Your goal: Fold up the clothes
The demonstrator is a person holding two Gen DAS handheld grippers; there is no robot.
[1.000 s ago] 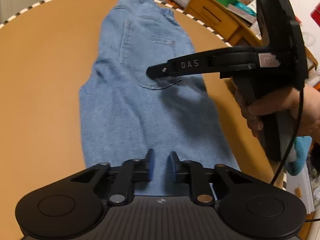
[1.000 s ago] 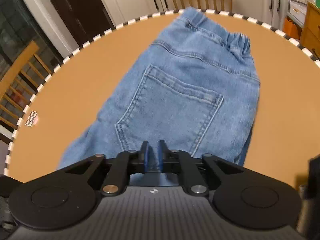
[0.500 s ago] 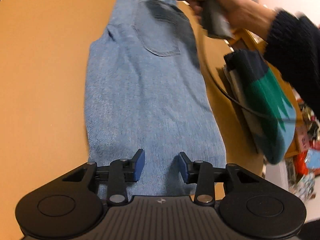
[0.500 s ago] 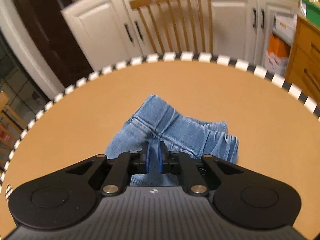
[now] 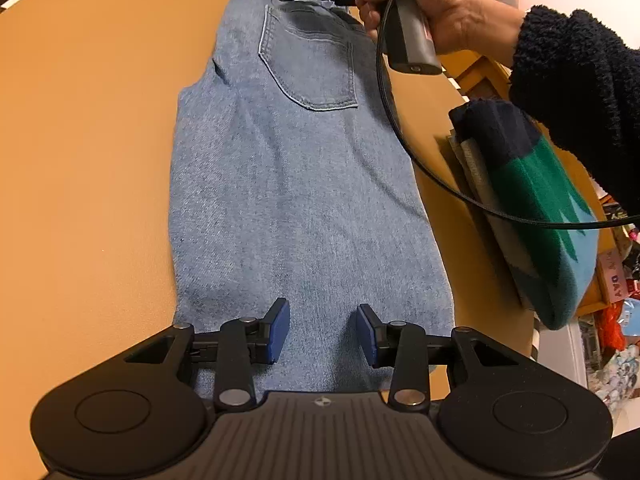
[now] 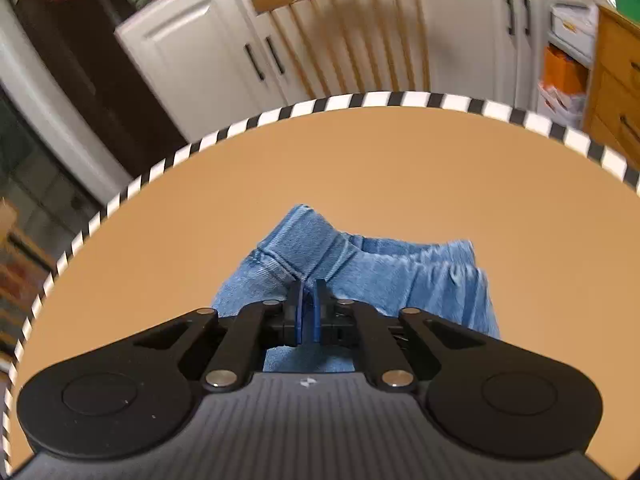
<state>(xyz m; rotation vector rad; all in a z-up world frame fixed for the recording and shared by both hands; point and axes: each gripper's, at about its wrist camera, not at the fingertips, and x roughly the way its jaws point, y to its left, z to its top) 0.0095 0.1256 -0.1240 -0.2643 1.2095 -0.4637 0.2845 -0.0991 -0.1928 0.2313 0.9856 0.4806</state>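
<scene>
While the jeans [image 5: 296, 184] are lying flat on the round worktop [image 5: 88, 152], the right hand-held gripper [image 6: 307, 300] is pinching their waistband, and the left hand-held gripper [image 5: 323, 330] is hovering apart over the leg end.

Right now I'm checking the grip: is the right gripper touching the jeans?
Touching. The right wrist view shows the right gripper shut on a pinched fold of the jeans at the waistband.

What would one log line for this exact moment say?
jeans: flat on table | left hand-held gripper: open over hem end | right hand-held gripper: shut on waistband
</scene>
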